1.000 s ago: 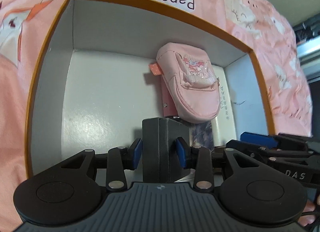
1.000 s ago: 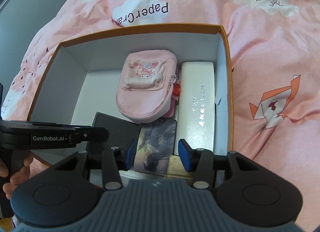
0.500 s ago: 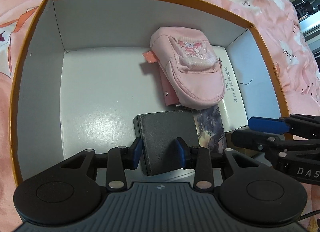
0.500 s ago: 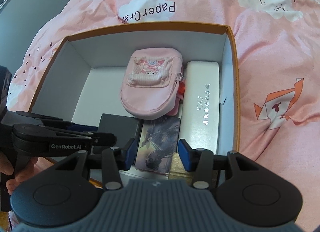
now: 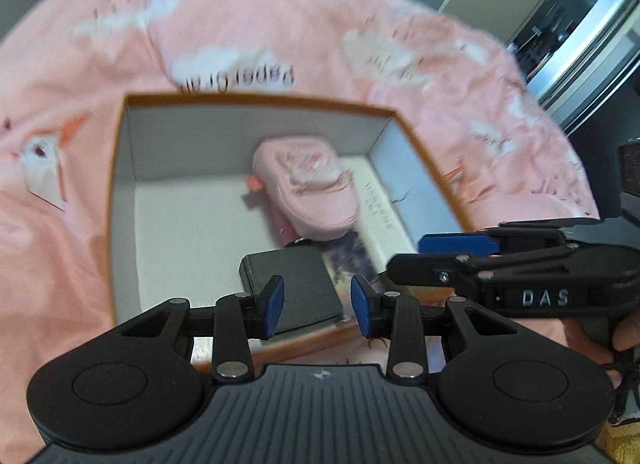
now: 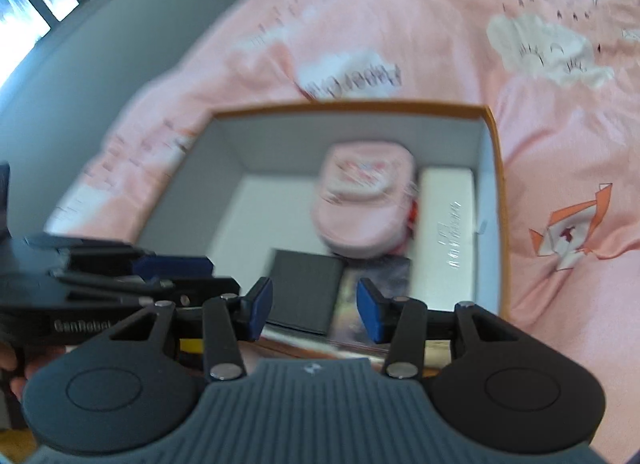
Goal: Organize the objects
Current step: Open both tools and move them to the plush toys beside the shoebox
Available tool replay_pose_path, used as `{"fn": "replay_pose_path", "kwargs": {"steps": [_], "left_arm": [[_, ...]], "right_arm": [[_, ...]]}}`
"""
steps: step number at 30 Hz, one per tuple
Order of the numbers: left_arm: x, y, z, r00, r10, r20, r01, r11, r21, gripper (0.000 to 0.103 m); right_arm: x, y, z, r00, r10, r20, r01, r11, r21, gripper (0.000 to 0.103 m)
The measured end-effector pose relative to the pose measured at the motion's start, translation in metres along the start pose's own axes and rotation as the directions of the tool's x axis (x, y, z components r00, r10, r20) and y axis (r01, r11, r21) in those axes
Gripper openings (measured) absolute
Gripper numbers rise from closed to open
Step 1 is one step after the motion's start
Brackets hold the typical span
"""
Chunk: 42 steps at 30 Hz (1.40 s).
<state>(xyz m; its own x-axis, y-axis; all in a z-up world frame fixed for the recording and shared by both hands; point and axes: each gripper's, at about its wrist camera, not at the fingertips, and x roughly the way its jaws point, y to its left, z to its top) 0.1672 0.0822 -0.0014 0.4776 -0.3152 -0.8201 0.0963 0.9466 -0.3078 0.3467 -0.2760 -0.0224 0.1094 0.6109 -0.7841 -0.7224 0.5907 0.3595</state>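
- Pink bedspread (image 6: 540,144) printed with clouds and origami cranes; carries all items.
- Orange-rimmed cardboard box (image 5: 256,98), white inside, open-topped.
- Pink pouch (image 6: 366,200): toward the box's far right, overlapping a white case (image 6: 446,232) along the right wall.
- Black wallet (image 5: 294,288): flat at the near edge, beside a picture card (image 6: 376,276).
- Left gripper (image 5: 318,306): released, empty, above the near edge.
- Right gripper (image 6: 314,306): parted, holding nothing.
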Motion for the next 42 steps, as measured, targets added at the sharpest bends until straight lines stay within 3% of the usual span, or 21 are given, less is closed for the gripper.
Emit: {"fn": "replay_pose_path", "kwargs": {"steps": [3,6,11,16,20,26,32,34,36,42], "left_arm": [[-0.02,-0.008,-0.019,0.998,0.031,0.063,-0.033,0.999,0.019,0.041],[-0.032,-0.014,-0.041,0.993,0.081,0.091,-0.084,0.996,0.022,0.041],[-0.03,-0.017,-0.079,0.993,0.112,0.044,-0.113,0.994,0.008,0.041],[-0.024,-0.015,-0.107,0.987,0.158,-0.009,-0.158,0.987,0.015,0.038],[-0.033,-0.01,-0.122,0.98,0.199,0.005,-0.199,0.98,0.01,0.037],[-0.045,0.001,-0.14,0.966,0.257,0.038,-0.257,0.966,-0.014,0.037],[-0.046,0.016,-0.146,0.967,0.252,0.032,-0.25,0.966,-0.059,0.037],[-0.045,0.023,-0.148,0.969,0.246,0.023,-0.243,0.967,-0.082,0.037],[-0.045,0.028,-0.15,0.975,0.223,0.019,-0.22,0.97,-0.103,0.038],[-0.045,0.03,-0.151,0.977,0.211,0.023,-0.208,0.972,-0.106,0.039]], "right_arm": [[-0.021,0.009,-0.019,0.994,0.061,0.09,-0.064,0.998,0.026,0.05],[-0.03,0.02,-0.042,0.99,0.092,0.11,-0.097,0.994,0.039,0.05],[-0.019,0.036,-0.084,0.997,0.065,0.036,-0.067,0.996,0.06,0.049],[-0.003,0.045,-0.117,0.997,0.061,-0.036,-0.058,0.994,0.098,0.033],[0.008,0.068,-0.131,0.996,0.007,-0.093,-0.008,1.0,-0.008,0.032],[0.024,0.102,-0.147,0.988,-0.03,-0.154,0.003,0.985,-0.173,0.033],[0.039,0.133,-0.162,0.978,-0.152,-0.145,0.087,0.921,-0.379,0.045],[0.045,0.136,-0.164,0.973,-0.176,-0.151,0.1,0.906,-0.41,0.054],[0.052,0.139,-0.165,0.966,-0.195,-0.17,0.103,0.893,-0.439,0.071],[0.071,0.142,-0.17,0.942,-0.308,-0.13,0.202,0.834,-0.514,0.07]]}}
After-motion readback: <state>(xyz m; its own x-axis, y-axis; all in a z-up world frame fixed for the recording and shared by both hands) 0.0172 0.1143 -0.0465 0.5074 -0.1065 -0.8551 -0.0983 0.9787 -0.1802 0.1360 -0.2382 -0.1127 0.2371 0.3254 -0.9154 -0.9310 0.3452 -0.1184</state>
